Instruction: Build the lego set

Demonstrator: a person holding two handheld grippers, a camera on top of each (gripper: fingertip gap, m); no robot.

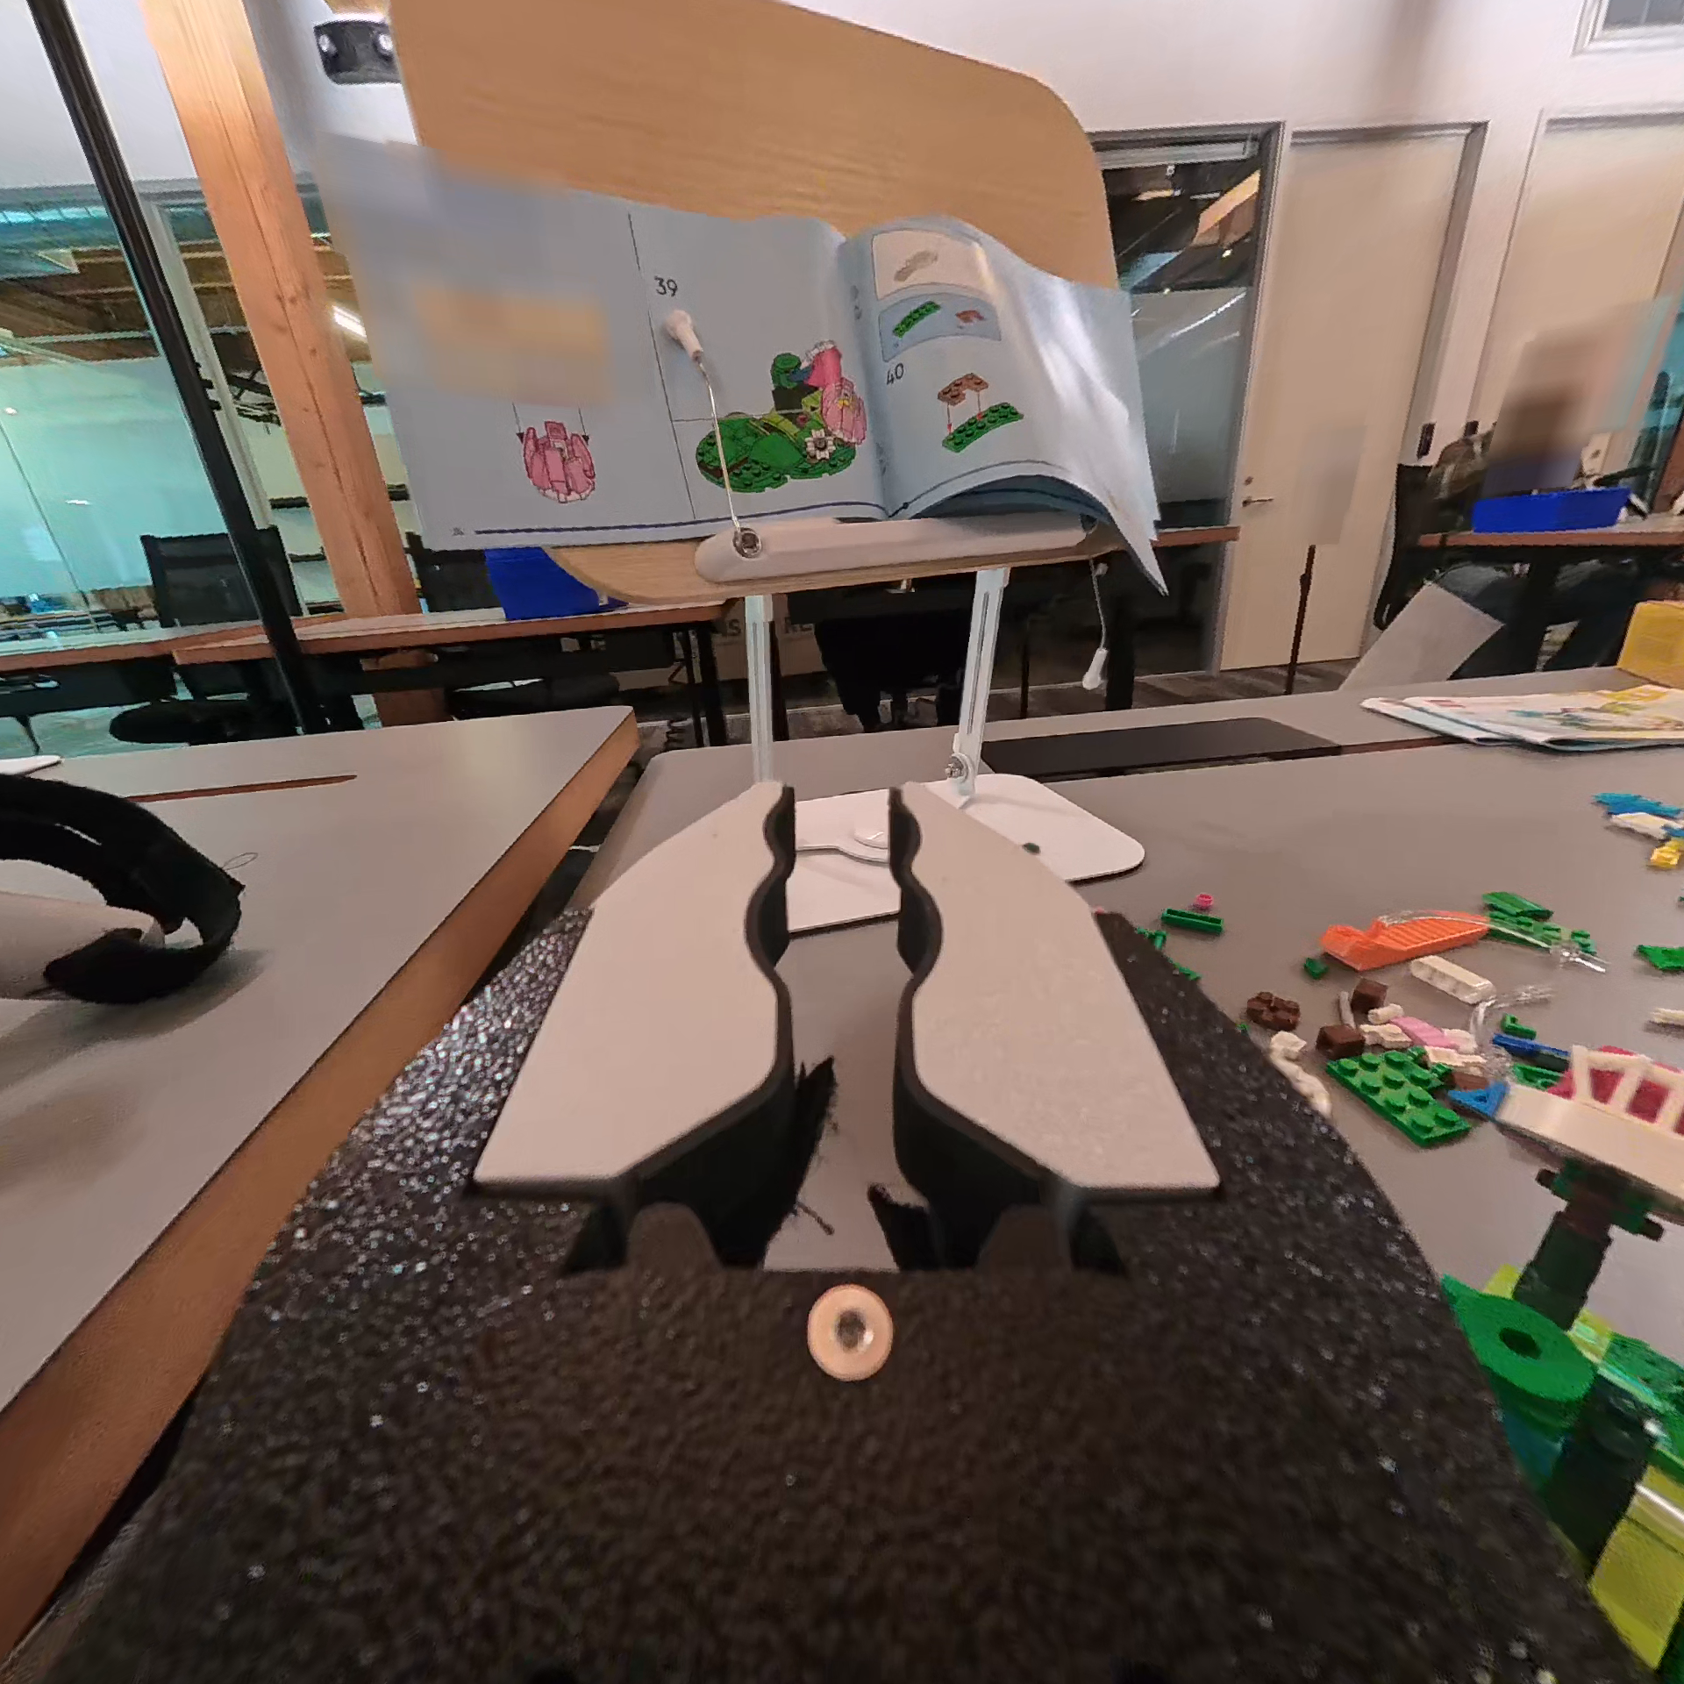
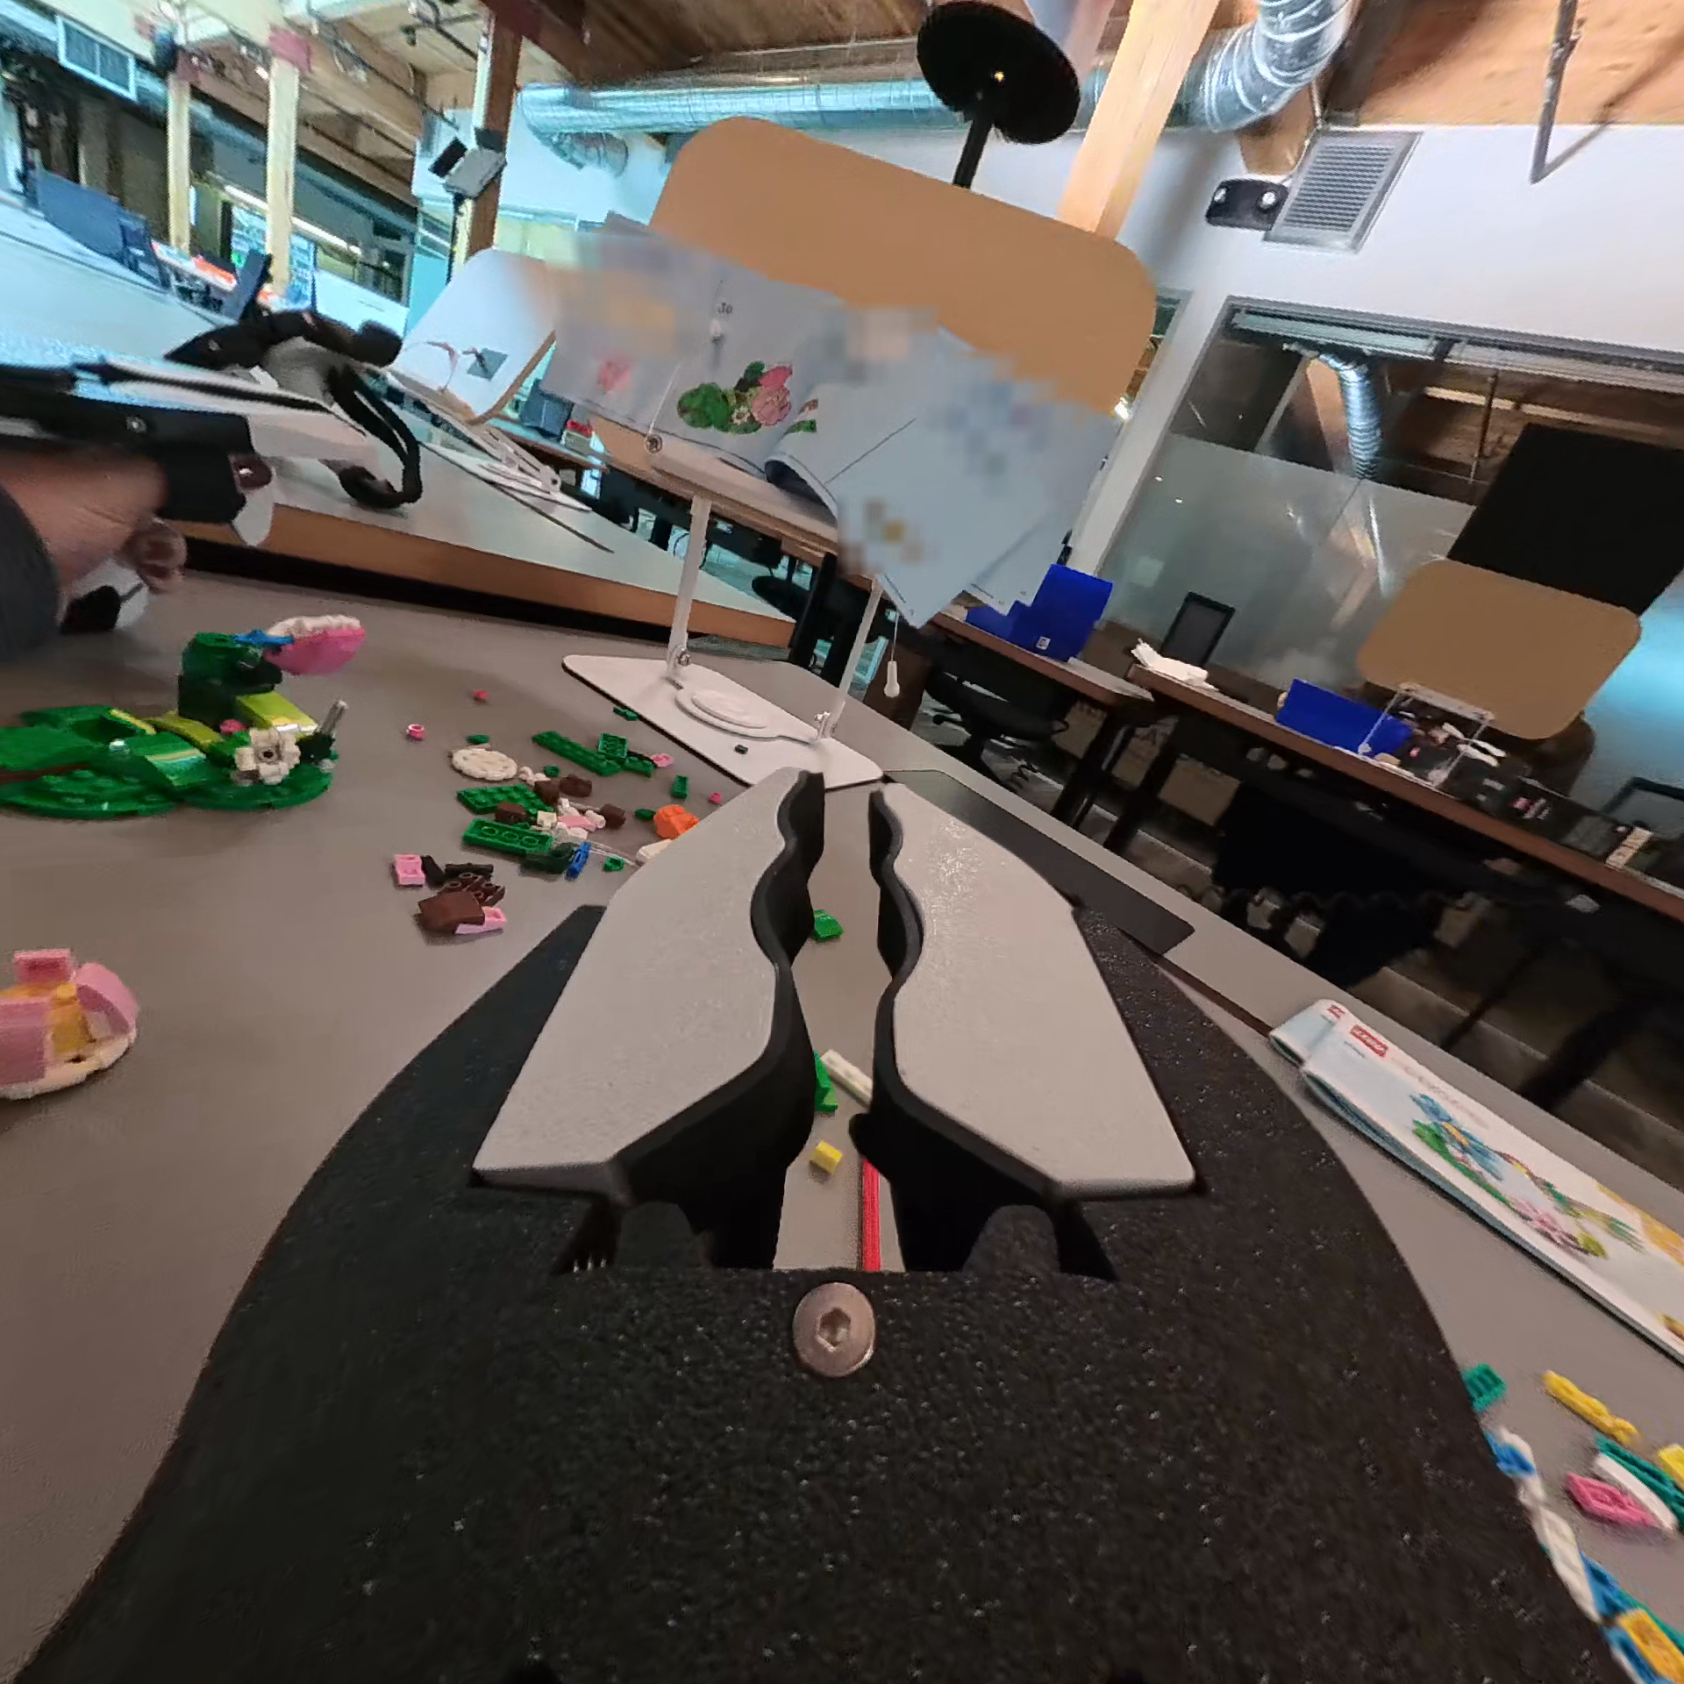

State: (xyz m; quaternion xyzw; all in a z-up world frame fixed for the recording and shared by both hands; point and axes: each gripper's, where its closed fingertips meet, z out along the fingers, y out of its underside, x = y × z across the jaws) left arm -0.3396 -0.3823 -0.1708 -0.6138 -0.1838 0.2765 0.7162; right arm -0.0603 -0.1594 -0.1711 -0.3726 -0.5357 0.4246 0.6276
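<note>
My left gripper (image 1: 840, 802) is open and empty, held above the grey table (image 1: 1276, 838) and facing the open instruction booklet (image 1: 765, 383) on its stand. The partly built green model with a pink and white top (image 1: 1567, 1276) is at its lower right. My right gripper (image 2: 843, 793) is open and empty, low over the table. In the right wrist view the green lily-pad model (image 2: 164, 756) stands at the left, a pink flower piece (image 2: 55, 1021) lies nearer, and loose bricks (image 2: 538, 820) lie between. A hand holds the left gripper's body (image 2: 182, 428) at the far left.
The stand's white base (image 2: 720, 711) sits just ahead of the right gripper. A second booklet (image 2: 1504, 1185) lies at the right, with more loose bricks (image 2: 1604, 1494) near it. A black strap (image 1: 137, 893) lies on the adjoining table to the left. A gap separates the two tables. Left tips to right tips: about 35 centimeters. The pink flower piece (image 2: 55, 1021) lies around 15 centimeters away from my right fingertips.
</note>
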